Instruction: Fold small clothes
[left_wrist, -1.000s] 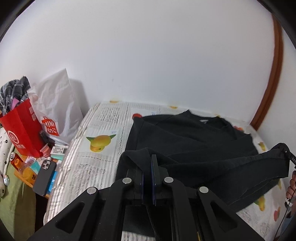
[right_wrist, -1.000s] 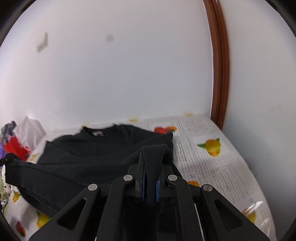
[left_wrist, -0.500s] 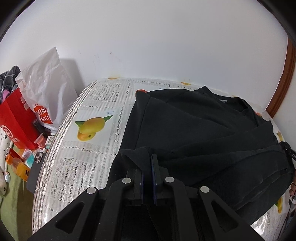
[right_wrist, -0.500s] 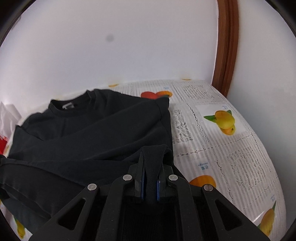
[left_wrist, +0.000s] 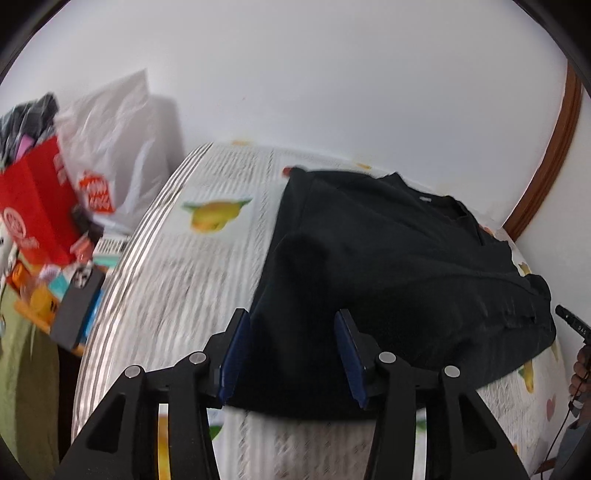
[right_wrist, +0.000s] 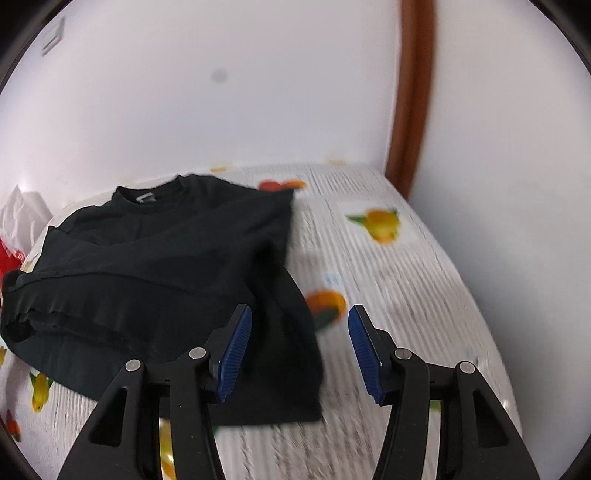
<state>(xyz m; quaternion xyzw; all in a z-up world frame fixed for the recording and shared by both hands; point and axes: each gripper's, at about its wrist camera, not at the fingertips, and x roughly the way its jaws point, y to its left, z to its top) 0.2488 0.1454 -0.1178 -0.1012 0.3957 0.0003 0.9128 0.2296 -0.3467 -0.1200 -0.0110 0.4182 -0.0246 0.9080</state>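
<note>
A black sweatshirt (left_wrist: 388, 266) lies folded over itself on a table with a fruit-print white cloth (left_wrist: 184, 288). It also shows in the right wrist view (right_wrist: 166, 266), collar toward the wall. My left gripper (left_wrist: 291, 350) is open and empty, just above the near left edge of the shirt. My right gripper (right_wrist: 299, 350) is open and empty, over the shirt's near right edge, its right finger over bare cloth (right_wrist: 406, 295).
Left of the table stand a red bag (left_wrist: 33, 206), a white plastic bag (left_wrist: 110, 147), a dark phone (left_wrist: 74, 310) and small clutter. A white wall runs behind, with a brown door frame (right_wrist: 413, 92) at the right.
Both grippers have opened and let go of the shirt's hem, which now lies on the rest of the shirt. Both grippers have drawn back toward the near edge.
</note>
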